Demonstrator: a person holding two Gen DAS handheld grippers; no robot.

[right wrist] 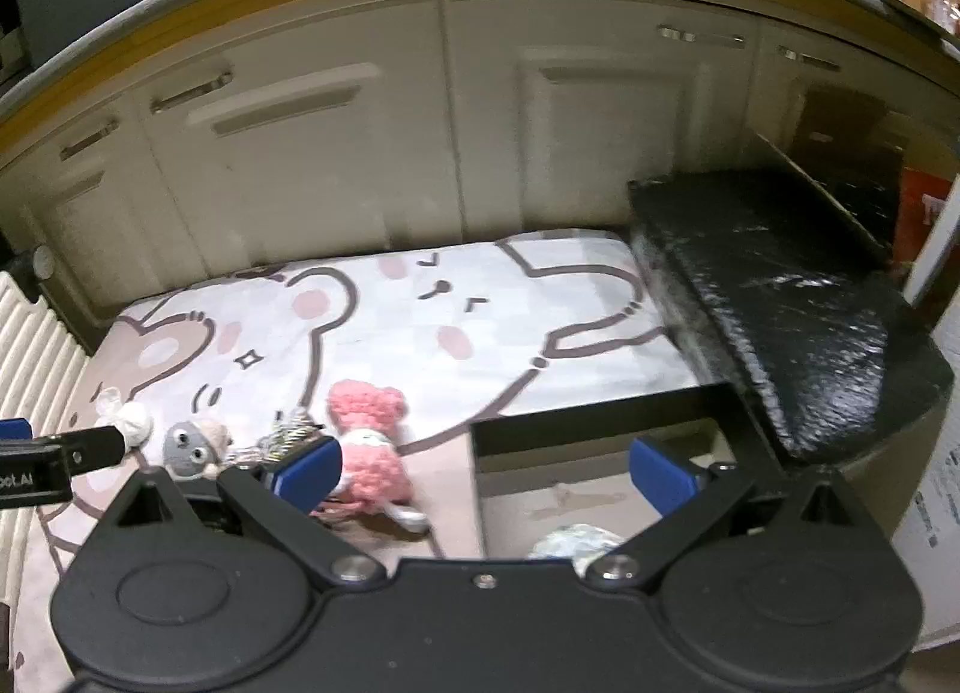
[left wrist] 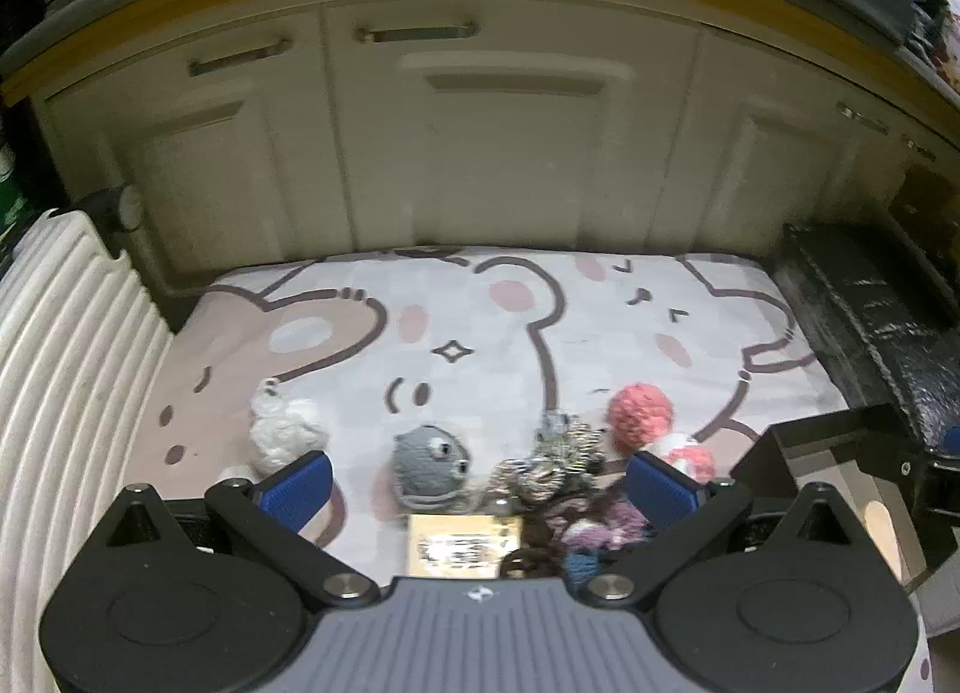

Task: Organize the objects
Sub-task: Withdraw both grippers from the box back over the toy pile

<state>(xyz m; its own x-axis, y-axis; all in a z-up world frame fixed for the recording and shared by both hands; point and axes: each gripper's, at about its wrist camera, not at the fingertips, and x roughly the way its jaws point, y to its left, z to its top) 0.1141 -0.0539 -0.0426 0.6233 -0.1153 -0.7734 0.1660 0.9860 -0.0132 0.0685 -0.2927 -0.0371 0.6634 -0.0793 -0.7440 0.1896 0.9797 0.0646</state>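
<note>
On a bear-print mat (left wrist: pixel 480 321) lie a white crochet toy (left wrist: pixel 282 426), a grey crochet mouse (left wrist: pixel 429 459), a metallic coiled trinket (left wrist: pixel 549 462), a pink crochet doll (left wrist: pixel 642 411), a purple knit piece (left wrist: pixel 600 528) and a yellow card (left wrist: pixel 462 543). My left gripper (left wrist: pixel 480 492) hovers open above the mouse and trinket. My right gripper (right wrist: pixel 486 471) is open over the edge of a black-rimmed box (right wrist: pixel 600 423); the pink doll (right wrist: pixel 372 441) lies by its left finger. A pale crumpled item (right wrist: pixel 573 540) rests inside the box. The left gripper's finger (right wrist: pixel 54 453) shows at the left.
Cream cabinet doors (left wrist: pixel 480 141) with handles close the far side. A ribbed white rug (left wrist: pixel 66 363) lies left of the mat. A black glossy slab (right wrist: pixel 798 303) sits at the right, behind the box. Bare mat lies beyond the toys.
</note>
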